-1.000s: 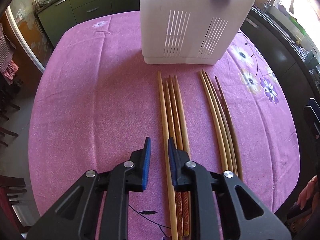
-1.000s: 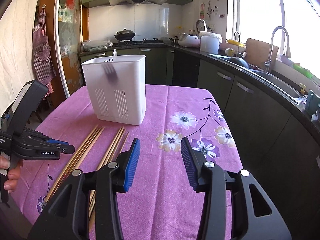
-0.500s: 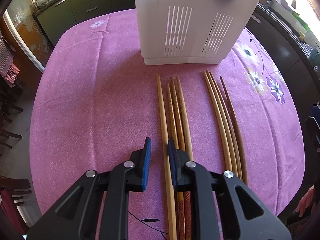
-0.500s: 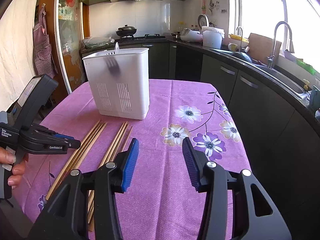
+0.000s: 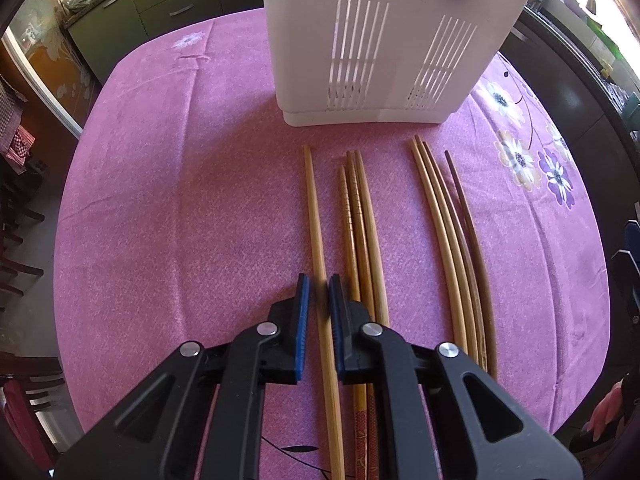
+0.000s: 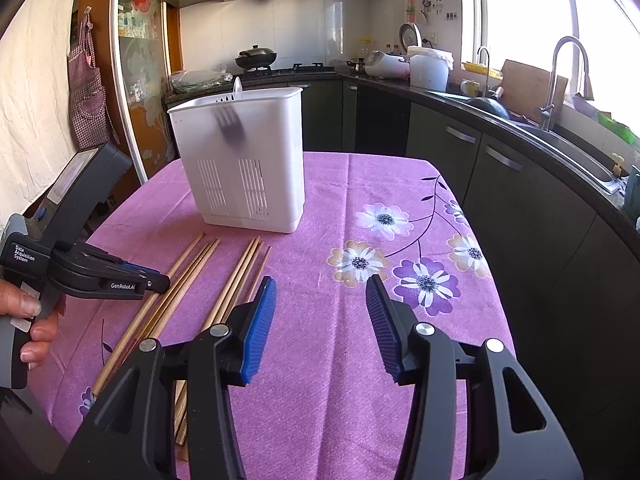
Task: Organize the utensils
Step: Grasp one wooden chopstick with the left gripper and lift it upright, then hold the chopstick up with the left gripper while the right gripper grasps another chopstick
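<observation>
Several wooden chopsticks lie on the purple tablecloth in two bundles, a left bundle (image 5: 358, 232) and a right bundle (image 5: 452, 232). One light chopstick (image 5: 314, 216) lies apart, left of the left bundle. My left gripper (image 5: 319, 292) straddles this chopstick, jaws narrowly open on either side of it, low over the cloth; it also shows in the right wrist view (image 6: 160, 280). A white slotted utensil holder (image 5: 384, 36) stands behind the chopsticks, with a fork seen dimly inside (image 6: 230, 124). My right gripper (image 6: 320, 300) is wide open and empty, above the cloth right of the chopsticks.
The table (image 6: 400, 184) is covered by a purple flowered cloth. Its right edge borders dark kitchen cabinets and a sink counter (image 6: 540, 128). Chairs (image 5: 20, 216) stand off the table's left side. A hand (image 6: 28, 320) holds the left gripper.
My left gripper has moved forward and slightly right, so the single left chopstick now lies between its jaws. The chopstick has separated from the bundle. The right gripper stayed open, drifting slightly.
</observation>
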A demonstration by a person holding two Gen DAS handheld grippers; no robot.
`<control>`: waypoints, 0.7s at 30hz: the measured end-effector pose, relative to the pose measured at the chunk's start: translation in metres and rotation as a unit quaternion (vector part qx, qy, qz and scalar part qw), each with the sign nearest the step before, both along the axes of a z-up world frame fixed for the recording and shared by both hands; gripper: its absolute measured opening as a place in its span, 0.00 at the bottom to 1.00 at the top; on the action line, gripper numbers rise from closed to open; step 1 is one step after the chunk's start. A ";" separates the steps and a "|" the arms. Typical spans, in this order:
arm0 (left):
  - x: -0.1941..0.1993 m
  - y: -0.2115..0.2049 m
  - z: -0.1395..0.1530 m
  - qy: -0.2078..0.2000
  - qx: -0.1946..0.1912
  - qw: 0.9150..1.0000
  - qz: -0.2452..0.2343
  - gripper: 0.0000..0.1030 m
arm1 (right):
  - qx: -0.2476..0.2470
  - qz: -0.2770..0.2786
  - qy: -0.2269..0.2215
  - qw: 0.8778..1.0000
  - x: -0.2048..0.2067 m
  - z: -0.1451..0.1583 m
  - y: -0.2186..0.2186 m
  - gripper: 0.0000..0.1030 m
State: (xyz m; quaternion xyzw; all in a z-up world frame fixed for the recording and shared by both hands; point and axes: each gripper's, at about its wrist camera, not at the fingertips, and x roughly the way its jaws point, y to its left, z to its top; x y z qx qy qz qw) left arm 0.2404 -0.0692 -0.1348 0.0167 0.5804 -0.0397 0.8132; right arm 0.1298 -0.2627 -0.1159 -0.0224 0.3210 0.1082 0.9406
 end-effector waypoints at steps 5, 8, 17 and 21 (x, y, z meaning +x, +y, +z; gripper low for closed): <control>0.005 -0.004 0.000 -0.002 0.003 1.000 -0.006 0.07 | -0.001 0.000 0.001 1.000 0.001 0.000 0.001 0.48; 0.005 -0.003 0.002 -0.004 -0.001 1.000 -0.002 0.06 | -0.001 -0.001 0.000 1.000 0.001 0.000 0.000 0.48; -0.017 0.012 0.046 -0.069 -0.006 0.998 0.004 0.06 | -0.001 -0.001 0.002 1.000 0.001 0.000 0.000 0.48; -0.037 0.018 0.075 -0.108 -0.012 0.994 0.004 0.06 | -0.003 0.000 0.002 1.000 0.001 0.002 0.002 0.48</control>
